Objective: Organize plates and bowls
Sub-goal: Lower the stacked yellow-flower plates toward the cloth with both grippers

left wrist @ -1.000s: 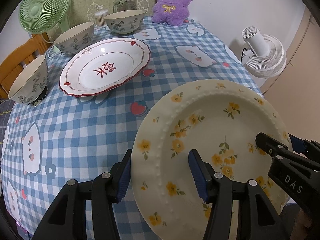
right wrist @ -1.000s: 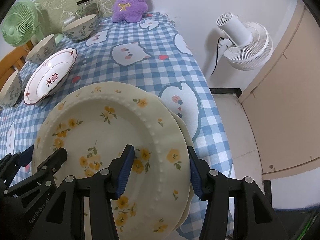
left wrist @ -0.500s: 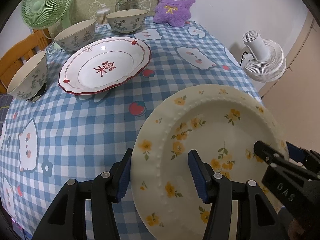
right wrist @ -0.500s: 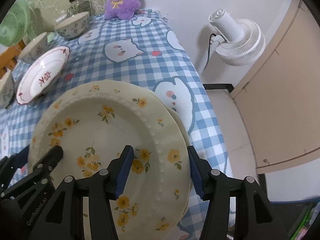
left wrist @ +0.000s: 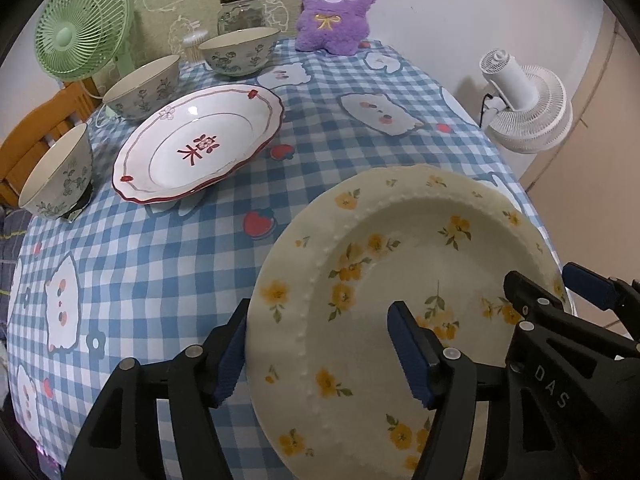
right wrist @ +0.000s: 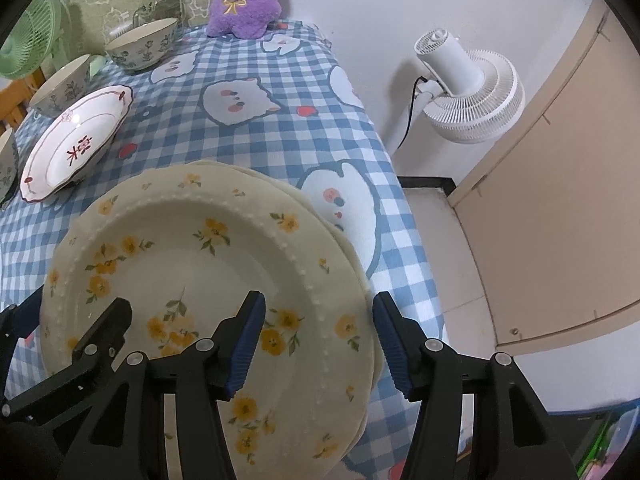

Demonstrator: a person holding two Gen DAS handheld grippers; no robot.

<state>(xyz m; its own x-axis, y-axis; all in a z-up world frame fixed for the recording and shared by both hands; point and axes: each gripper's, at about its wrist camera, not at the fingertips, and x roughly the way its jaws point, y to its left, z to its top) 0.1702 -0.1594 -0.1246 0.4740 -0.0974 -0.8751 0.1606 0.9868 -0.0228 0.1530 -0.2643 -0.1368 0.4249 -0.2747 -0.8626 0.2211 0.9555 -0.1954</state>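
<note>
The yellow-flowered plate (right wrist: 192, 280) is stacked on another near the table's (left wrist: 160, 260) right edge. Its rims are straddled by the left gripper (left wrist: 320, 354) and right gripper (right wrist: 318, 338), whose jaws have just been opening and now stand apart, clear of it.

left black plastic two-finger gripper (left wrist: 316, 354) showing blue ribbed pads, silver screws | right black plastic two-finger gripper (right wrist: 318, 342) wearing "DAS" lettering at 3 o'clock

White wall (right wrist: 360, 8), beige door (right wrist: 560, 200), white fan (right wrist: 472, 92) beside table (right wrist: 320, 128)
</note>
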